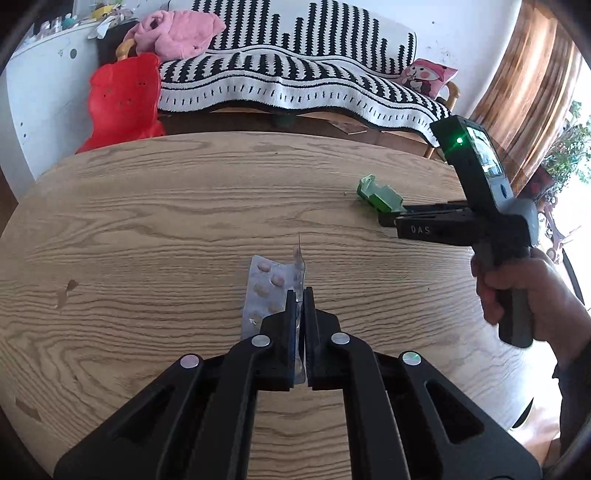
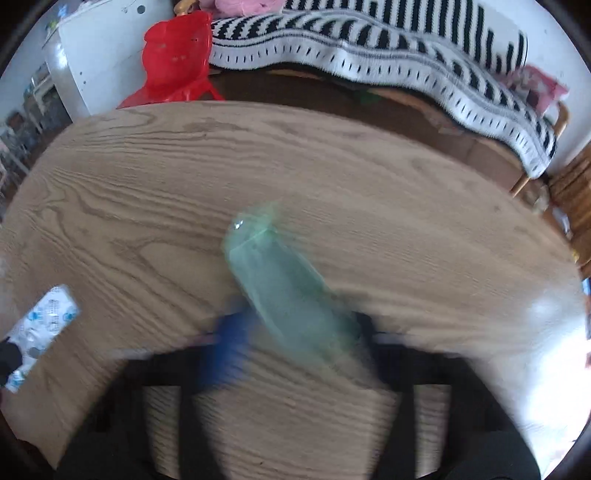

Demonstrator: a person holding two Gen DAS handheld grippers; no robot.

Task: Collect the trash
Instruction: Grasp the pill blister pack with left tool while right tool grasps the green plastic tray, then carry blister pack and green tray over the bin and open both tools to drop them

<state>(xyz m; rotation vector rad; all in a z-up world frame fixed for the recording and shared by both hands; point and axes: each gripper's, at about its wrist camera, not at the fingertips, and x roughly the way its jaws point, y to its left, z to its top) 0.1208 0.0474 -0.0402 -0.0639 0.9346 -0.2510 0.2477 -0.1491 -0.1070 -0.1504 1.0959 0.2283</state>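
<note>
My left gripper point(image 1: 300, 295) is shut on a silver pill blister pack point(image 1: 264, 291) with pink tablets, held just above the wooden table point(image 1: 147, 221). The pack also shows at the left edge of the right wrist view point(image 2: 44, 325). My right gripper point(image 1: 388, 218) reaches in from the right, with a crumpled green box point(image 1: 378, 194) at its fingertips. In the blurred right wrist view the green box point(image 2: 280, 280) lies between the spread fingers point(image 2: 229, 343); whether they grip it I cannot tell. A red plastic bag point(image 1: 123, 99) hangs beyond the table's far left edge.
A sofa with a black-and-white striped blanket point(image 1: 295, 74) stands behind the table. A pink cloth point(image 1: 177, 29) lies on its left end, a cartoon cushion point(image 1: 428, 75) on its right. A brown curtain point(image 1: 524, 85) hangs at the far right.
</note>
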